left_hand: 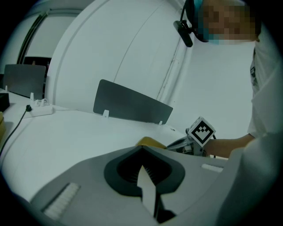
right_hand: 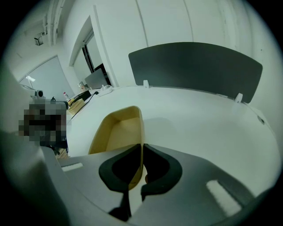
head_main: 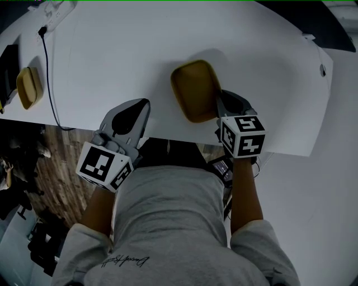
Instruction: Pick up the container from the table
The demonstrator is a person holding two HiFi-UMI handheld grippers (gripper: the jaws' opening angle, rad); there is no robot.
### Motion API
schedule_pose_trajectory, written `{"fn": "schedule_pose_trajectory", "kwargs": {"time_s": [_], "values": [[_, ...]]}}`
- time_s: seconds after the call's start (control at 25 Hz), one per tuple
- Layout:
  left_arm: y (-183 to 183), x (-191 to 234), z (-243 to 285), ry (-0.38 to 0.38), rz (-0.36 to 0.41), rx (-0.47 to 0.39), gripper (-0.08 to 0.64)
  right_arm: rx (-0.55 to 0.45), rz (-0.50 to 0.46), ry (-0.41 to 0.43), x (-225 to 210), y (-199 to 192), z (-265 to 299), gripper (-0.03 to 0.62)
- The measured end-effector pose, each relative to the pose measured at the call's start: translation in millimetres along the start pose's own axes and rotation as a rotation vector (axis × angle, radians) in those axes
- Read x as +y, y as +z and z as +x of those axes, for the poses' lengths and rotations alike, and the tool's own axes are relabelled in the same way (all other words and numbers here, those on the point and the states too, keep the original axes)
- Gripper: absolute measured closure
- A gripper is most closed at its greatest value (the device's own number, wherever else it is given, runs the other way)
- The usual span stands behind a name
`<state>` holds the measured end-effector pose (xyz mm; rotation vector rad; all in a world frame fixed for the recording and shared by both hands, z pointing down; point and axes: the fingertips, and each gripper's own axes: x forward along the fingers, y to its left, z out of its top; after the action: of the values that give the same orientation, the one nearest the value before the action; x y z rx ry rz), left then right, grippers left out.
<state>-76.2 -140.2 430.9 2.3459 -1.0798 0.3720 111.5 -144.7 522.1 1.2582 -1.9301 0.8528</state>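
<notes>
A mustard-yellow oblong container [head_main: 196,89] sits at the middle of the white table [head_main: 123,56], close to its front edge. My right gripper [head_main: 220,96] is shut on the container's right wall. In the right gripper view, that thin wall [right_hand: 119,130] runs straight between the jaws of the right gripper [right_hand: 142,148]. I cannot tell whether the container rests on the table or is raised. My left gripper [head_main: 144,105] is shut with nothing in it, hovering left of the container. In the left gripper view, the container's edge [left_hand: 150,142] peeks over the left gripper [left_hand: 142,152].
A second yellow container [head_main: 29,86] lies at the table's far left beside a black cable [head_main: 49,84] that leads to a white power strip [head_main: 56,11]. A dark divider panel [right_hand: 196,66] stands along the far side. The table's front edge [head_main: 168,137] is just below the grippers.
</notes>
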Motion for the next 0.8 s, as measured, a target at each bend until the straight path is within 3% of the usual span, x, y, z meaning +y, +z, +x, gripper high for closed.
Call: {"fn": "schedule_pose_trajectory", "kwargs": {"time_s": [0.8], "values": [[31.5, -36.4, -23.6, -0.011, 0.063, -0.082, 0.558, -0.082, -0.027, -0.013, -8.9, 17.9, -71.8, 0.563]]}}
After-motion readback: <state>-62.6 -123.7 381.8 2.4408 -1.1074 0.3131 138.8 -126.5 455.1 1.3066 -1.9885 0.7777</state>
